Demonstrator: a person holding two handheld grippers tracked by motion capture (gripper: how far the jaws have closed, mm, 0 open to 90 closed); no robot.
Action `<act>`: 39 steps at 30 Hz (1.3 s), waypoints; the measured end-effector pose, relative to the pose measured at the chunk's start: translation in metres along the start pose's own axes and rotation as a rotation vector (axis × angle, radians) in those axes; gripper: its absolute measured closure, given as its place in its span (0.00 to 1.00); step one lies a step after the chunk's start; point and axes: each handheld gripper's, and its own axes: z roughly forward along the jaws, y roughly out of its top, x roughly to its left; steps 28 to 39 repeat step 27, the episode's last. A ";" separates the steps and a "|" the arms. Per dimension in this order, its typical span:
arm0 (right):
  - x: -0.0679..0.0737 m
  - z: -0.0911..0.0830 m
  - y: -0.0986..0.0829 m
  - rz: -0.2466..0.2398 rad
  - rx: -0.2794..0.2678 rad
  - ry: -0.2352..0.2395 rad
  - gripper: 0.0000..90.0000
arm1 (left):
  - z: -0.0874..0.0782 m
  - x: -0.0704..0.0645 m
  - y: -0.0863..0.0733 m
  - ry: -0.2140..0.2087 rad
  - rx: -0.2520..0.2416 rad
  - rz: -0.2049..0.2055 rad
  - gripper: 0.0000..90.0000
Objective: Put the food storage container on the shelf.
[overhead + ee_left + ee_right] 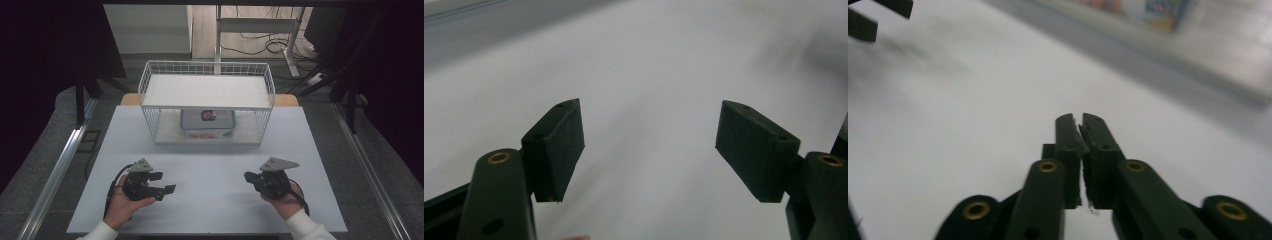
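Tongs first: left gripper [167, 182] has its jaws spread wide with nothing between them — its own view shows both black pads [559, 147] apart over bare tabletop. Right gripper [248, 176] has jaws pressed together on nothing, pads meeting face to face in its own view. Both sit low near the front edge of the white table [210, 200], left one toward the front-left corner, right one toward the front-right, each held in a hand [122, 205], jaw tips turned inward toward each other. Reads as a ready pose, nothing reached for yet.

Nearest thing to handle is the clear plastic container [208, 123] with a dark printed label on its lid — it sits on the lower level of the white wire rack [207, 67], near the table's back edge, about centred. Well apart from both grippers. Contents too small to tell; in the right gripper view it shows as a blurred, colourful box [1158, 10] at the far top.

Top shelf of the rack is bare and sits right above the container, so my guess is access from above is blocked — entry would have to be through the open front, low and level. Wire side walls limit sideways approach. Right jaws would need to open first.

Around: metal rails down both sides, a desk frame and loose cables on the floor beyond.
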 end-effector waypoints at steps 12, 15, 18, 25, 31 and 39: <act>0.000 -0.026 -0.036 0.020 -0.028 -0.025 0.30 | -0.007 -0.004 -0.004 0.024 -0.016 0.033 0.30; -0.001 -0.026 -0.035 0.030 -0.040 -0.025 0.30 | -0.006 -0.003 -0.004 0.023 -0.013 0.031 0.30; -0.001 -0.026 -0.034 0.027 -0.037 -0.029 0.30 | -0.006 -0.003 -0.004 0.024 -0.010 0.035 0.30; -0.005 -0.029 -0.034 0.028 -0.054 -0.045 0.29 | -0.004 -0.003 -0.004 0.023 -0.007 0.031 0.30; -0.006 -0.029 -0.033 0.011 -0.057 -0.053 0.27 | -0.003 -0.002 -0.003 0.022 -0.008 0.030 0.30; -0.006 -0.029 -0.033 0.011 -0.057 -0.053 0.27 | -0.003 -0.002 -0.003 0.022 -0.008 0.030 0.30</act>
